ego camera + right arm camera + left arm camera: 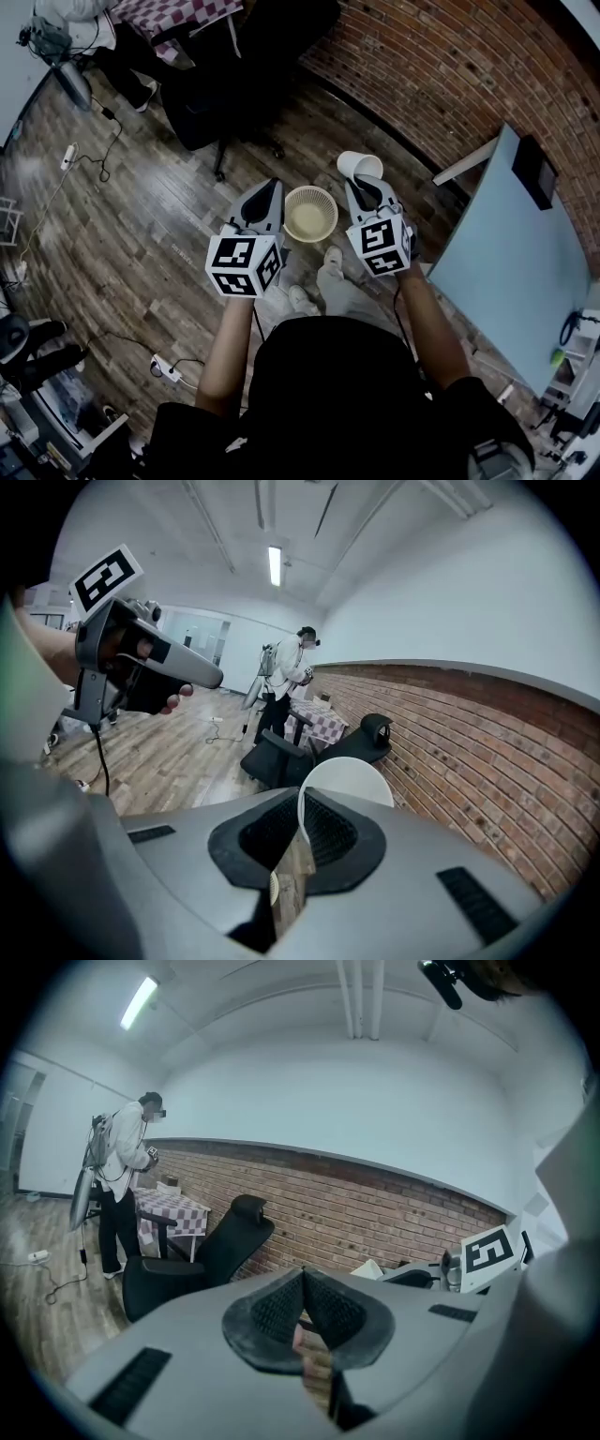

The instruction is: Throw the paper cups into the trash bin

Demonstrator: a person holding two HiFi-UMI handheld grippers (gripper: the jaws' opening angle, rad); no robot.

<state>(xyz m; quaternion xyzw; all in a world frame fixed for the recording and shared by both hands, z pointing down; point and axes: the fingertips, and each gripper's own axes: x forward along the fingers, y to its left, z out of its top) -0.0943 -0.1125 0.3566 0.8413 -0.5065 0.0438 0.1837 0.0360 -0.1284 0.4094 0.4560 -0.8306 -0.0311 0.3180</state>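
Right gripper [300,823]: jaws pinched on the wall of a white paper cup [349,778]; the cup's round rim stands up just past the fingertips, its opening turned sideways.

Left gripper [302,1284]: the ribbed pads are pressed together with nothing between them; it is held level with the right gripper, a gap between the two.

Cup's place: in the head view it sticks out ahead of the right gripper, just up and to the right of the bin's rim and not over the opening.

Trash bin: a round cream mesh trash bin [288,217] stands upright on the dark wood-plank floor [122,225]; in the head view it shows between the two grippers' tips, in front of the person's feet.

Surroundings: a black office chair [202,108] stands beyond the bin, near the red brick wall [441,66]. A pale blue table [506,272] is on the person's right.

Far end of room: a table with a checked cloth [173,11], and beside it a person in a white top [122,1147], standing well apart from the bin.
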